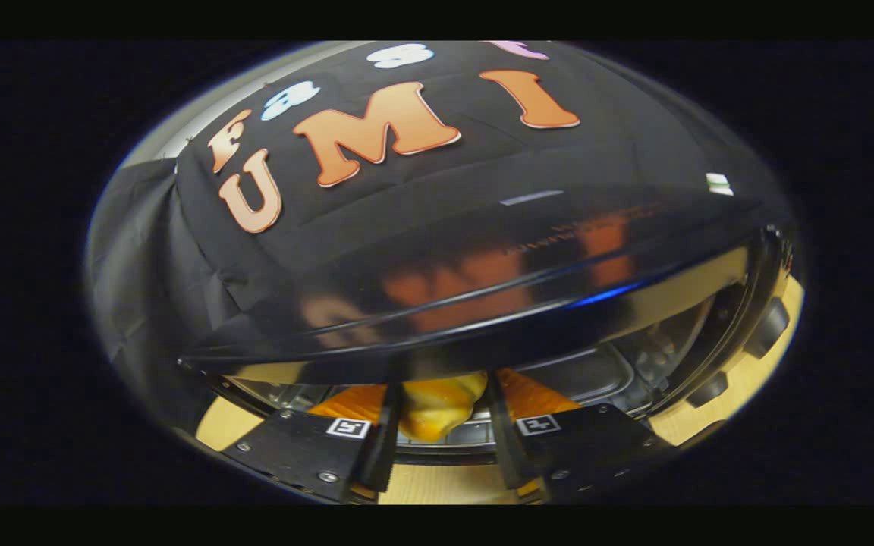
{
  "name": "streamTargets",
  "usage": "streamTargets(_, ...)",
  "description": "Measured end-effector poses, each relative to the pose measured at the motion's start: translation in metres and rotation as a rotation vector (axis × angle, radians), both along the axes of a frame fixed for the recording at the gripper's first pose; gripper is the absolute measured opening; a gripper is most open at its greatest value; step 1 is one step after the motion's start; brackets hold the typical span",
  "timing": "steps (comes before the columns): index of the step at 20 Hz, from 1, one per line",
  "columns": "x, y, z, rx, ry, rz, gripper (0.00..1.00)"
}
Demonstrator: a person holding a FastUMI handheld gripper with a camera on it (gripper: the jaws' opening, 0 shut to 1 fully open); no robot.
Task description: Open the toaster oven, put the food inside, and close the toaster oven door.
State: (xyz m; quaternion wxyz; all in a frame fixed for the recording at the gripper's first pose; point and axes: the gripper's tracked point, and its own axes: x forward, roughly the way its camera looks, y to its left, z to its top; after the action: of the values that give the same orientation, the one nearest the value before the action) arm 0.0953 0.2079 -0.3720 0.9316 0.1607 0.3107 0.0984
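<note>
Gripper: two flat angular finger mounts being shown, each carrying square black-and-white marker tag, small round screws being seen along edges.

A staged recording booth, not a home kitchen: black cloth wall hung behind a glossy black toaster oven standing on a pale wooden tabletop, as a lone appliance.

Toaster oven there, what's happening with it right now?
A hand-held gripper has its fingers closed on a yellowish pastry-like piece of food and holds it at the mouth of the toaster oven. The oven is open; its metal tray lies just beyond the food. The door has not yet been closed.
</note>
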Motion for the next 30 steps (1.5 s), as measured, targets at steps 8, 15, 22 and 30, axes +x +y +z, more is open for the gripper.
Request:
streamTargets(8, -0.020, -0.010, 0.025, -0.215, -0.106, 0.094, 0.80)
streamTargets(15, -0.086, -0.044, 0.052, -0.187, -0.115, 0.126, 0.84)
streamTargets(22, -0.170, -0.071, 0.029, -0.193, -0.009, 0.207, 0.88)
streamTargets(30, -0.209, -0.114, 0.002, -0.177, 0.092, 0.119, 0.90)
